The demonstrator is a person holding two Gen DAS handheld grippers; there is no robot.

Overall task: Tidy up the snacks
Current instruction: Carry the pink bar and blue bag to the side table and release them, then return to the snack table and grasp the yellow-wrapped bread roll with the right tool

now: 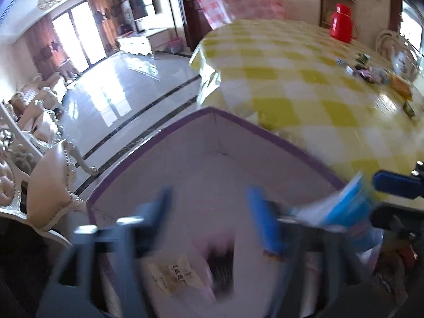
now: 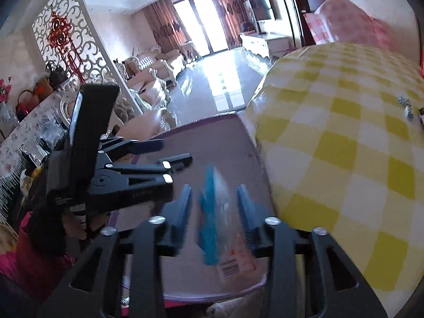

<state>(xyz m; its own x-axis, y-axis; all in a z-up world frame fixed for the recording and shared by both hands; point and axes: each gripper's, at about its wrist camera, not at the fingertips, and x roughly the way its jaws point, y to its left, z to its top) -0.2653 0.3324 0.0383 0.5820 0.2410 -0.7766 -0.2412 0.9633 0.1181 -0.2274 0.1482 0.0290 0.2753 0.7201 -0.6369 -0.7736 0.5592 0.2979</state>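
A purple-edged cardboard box stands open beside the table; it also shows in the right wrist view. My left gripper is open and empty above the box, with small packets on the box floor below it. My right gripper is open over the box, and a blue and clear snack packet sits loose between its fingers. The same packet and a right fingertip show at the right of the left wrist view. Several small snacks lie on the yellow checked table.
A red thermos and a white teapot stand at the table's far side. A pink checked chair is behind the table. Cream armchairs stand left of the box. The left gripper's body fills the left of the right wrist view.
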